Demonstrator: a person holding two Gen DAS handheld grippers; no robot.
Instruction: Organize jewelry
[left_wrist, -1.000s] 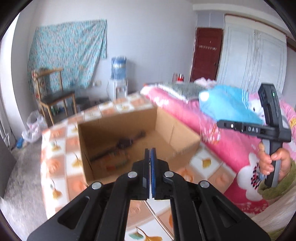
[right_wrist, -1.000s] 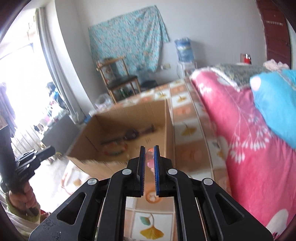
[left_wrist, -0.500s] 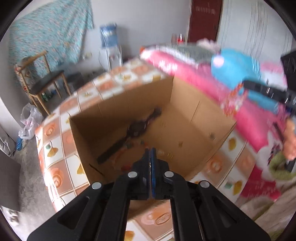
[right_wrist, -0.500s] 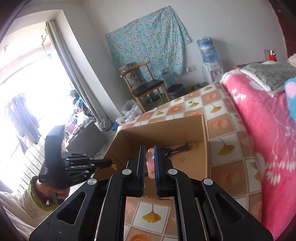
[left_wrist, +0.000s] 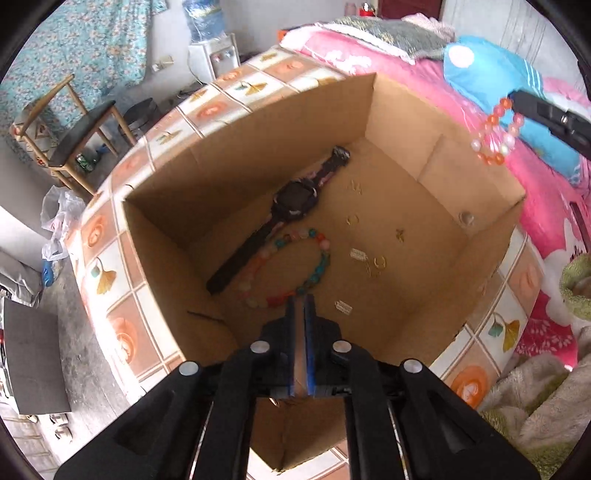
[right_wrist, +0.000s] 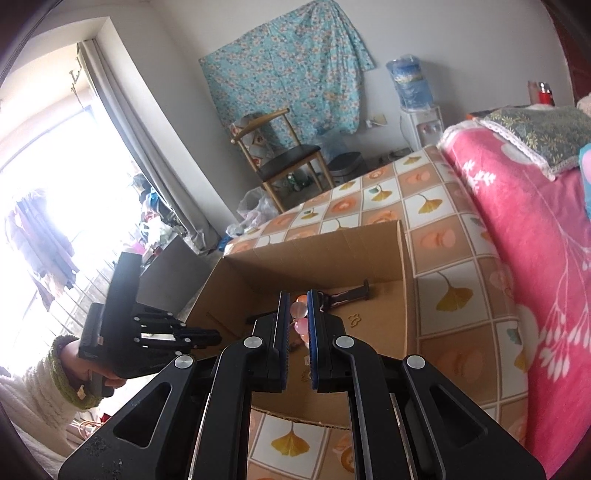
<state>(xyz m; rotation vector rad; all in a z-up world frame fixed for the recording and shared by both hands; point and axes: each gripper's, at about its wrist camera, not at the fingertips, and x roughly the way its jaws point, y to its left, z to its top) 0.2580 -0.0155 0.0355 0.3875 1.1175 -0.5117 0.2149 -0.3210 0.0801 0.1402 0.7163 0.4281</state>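
An open cardboard box (left_wrist: 258, 122) stands on the checked sheet. Inside lie a black watch (left_wrist: 295, 199), a many-coloured bead bracelet (left_wrist: 291, 266) and several small gold earrings (left_wrist: 376, 262). My left gripper (left_wrist: 300, 299) points steeply down into the box over that bracelet's near end. Its jaws are opening, a narrow gap shows, and I see nothing between them. My right gripper (right_wrist: 297, 293) is shut on a pink and orange bead bracelet (right_wrist: 298, 309) above the box's near side. In the left wrist view that bracelet (left_wrist: 495, 136) dangles from the right gripper (left_wrist: 517, 105) beyond the box's far right corner.
A pink flowered quilt (right_wrist: 535, 240) and a blue pillow (left_wrist: 491, 74) lie to the right of the box (right_wrist: 314, 254). A wooden chair (right_wrist: 280, 162) and a water dispenser (right_wrist: 413, 107) stand by the far wall. A hand (right_wrist: 85, 365) holds the left gripper (right_wrist: 177, 336) at the box's left.
The left gripper moved over the box and tipped down into it, and its pads parted a crack. The right gripper swung left toward the box, still holding the bracelet.
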